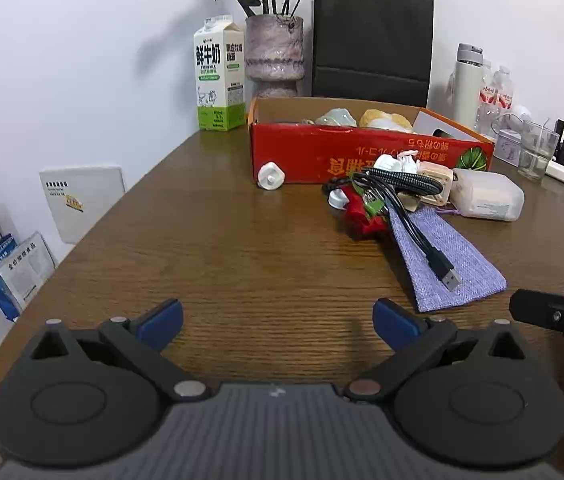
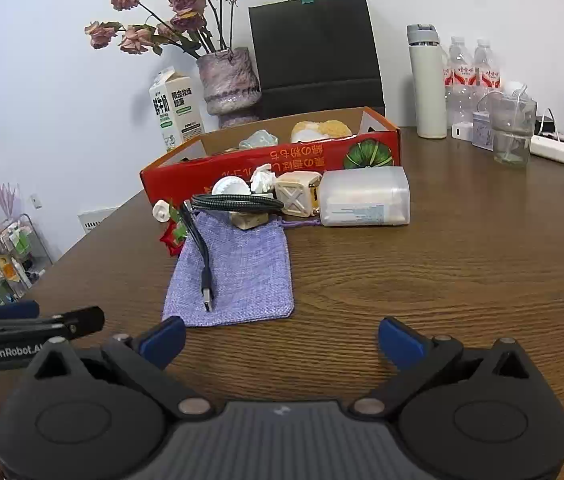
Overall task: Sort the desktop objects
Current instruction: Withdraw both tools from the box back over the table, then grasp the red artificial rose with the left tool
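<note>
left gripper point(image 1: 278, 322): fingers wide, holding nothing
right gripper point(image 2: 282, 338): fingers wide, holding nothing
black USB cable point(image 2: 202, 256): on lilac woven pouch point(image 2: 242, 276)
red cardboard box point(image 2: 242, 164): behind clutter, on brown wooden surface point(image 2: 442, 280)

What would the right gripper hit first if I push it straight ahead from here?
Probably the purple pouch's near edge, slightly left of centre, with the USB cable lying on it. The right gripper is open over bare table; depth is uncertain.
</note>
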`<state>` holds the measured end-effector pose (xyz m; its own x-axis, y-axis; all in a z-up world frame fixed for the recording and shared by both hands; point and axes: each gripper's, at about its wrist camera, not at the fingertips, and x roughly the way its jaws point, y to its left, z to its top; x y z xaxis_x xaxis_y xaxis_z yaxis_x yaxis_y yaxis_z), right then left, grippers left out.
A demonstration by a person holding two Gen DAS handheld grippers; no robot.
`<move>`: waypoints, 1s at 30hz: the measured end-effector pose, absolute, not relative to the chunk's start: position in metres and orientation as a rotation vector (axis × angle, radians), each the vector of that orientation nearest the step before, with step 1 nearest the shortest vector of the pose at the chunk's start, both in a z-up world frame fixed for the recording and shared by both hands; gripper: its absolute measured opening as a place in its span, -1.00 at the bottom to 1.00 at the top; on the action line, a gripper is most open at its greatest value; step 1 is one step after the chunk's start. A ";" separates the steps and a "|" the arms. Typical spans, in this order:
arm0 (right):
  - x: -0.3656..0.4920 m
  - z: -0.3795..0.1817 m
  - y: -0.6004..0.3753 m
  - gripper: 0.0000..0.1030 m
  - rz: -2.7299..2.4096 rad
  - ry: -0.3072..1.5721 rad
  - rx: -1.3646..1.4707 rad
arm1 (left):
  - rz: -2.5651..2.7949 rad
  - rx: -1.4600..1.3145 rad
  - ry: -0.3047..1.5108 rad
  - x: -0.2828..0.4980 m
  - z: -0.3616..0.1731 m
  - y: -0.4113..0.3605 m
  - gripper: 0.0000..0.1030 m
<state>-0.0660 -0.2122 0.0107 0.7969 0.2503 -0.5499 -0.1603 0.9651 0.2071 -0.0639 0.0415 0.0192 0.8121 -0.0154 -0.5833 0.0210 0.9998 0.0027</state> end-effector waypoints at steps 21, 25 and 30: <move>-0.059 0.018 -0.214 0.85 0.257 0.579 0.110 | -0.115 0.037 0.556 -0.042 0.043 0.022 1.00; -0.041 0.034 -0.219 0.58 0.261 0.535 0.072 | -0.208 -0.004 0.565 -0.003 0.050 0.011 1.00; -0.010 0.040 -0.239 0.44 0.204 0.525 0.090 | -0.247 -0.074 0.593 0.032 0.046 0.007 1.00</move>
